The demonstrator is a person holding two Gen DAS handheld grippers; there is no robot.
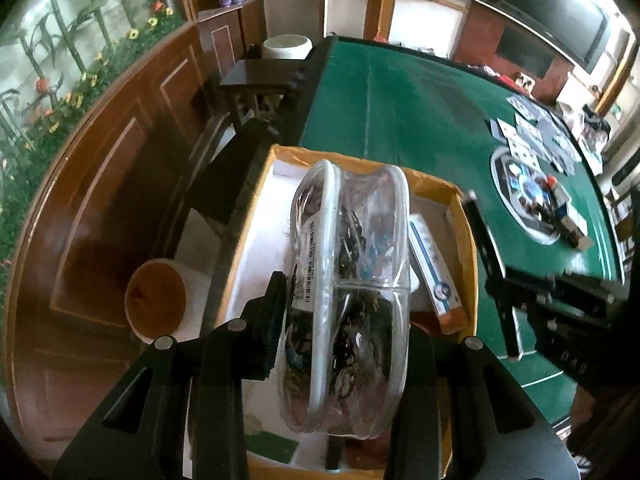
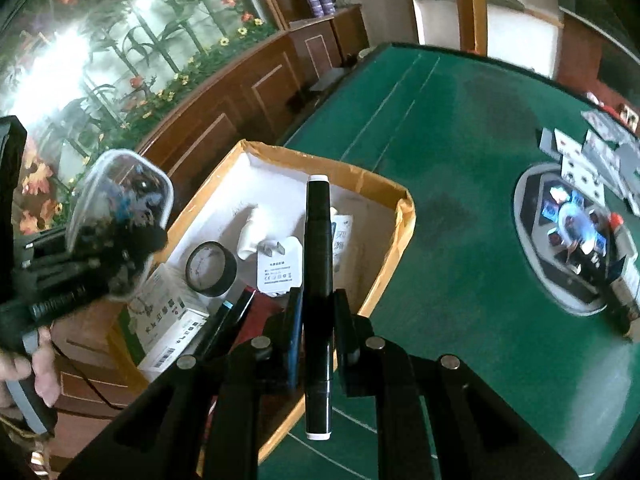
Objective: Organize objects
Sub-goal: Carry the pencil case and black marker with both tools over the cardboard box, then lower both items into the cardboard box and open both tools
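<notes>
Left gripper (image 1: 340, 316) clamped on clear zip pouch (image 1: 348, 280), held over the cardboard box (image 1: 466, 240) at the green table's (image 1: 420, 120) 9 o'clock edge; pouch contents dark, unreadable. Right gripper (image 2: 318, 312) clamped on black marker (image 2: 318, 280), tip over the box's 5 o'clock corner. Box holds tape roll (image 2: 211, 268), white plug adapter (image 2: 276, 268), small cartons, partly hidden behind the fingers. Playing cards (image 2: 592, 152) at 3 o'clock, blurred.

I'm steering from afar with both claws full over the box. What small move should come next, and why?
Probably lower the right claw a little and let the black marker go into the cardboard box. It already hangs over the open box, above the charger and tape roll, while the left claw holds the clear pouch above the same box, so going one at a time seems safer.
</notes>
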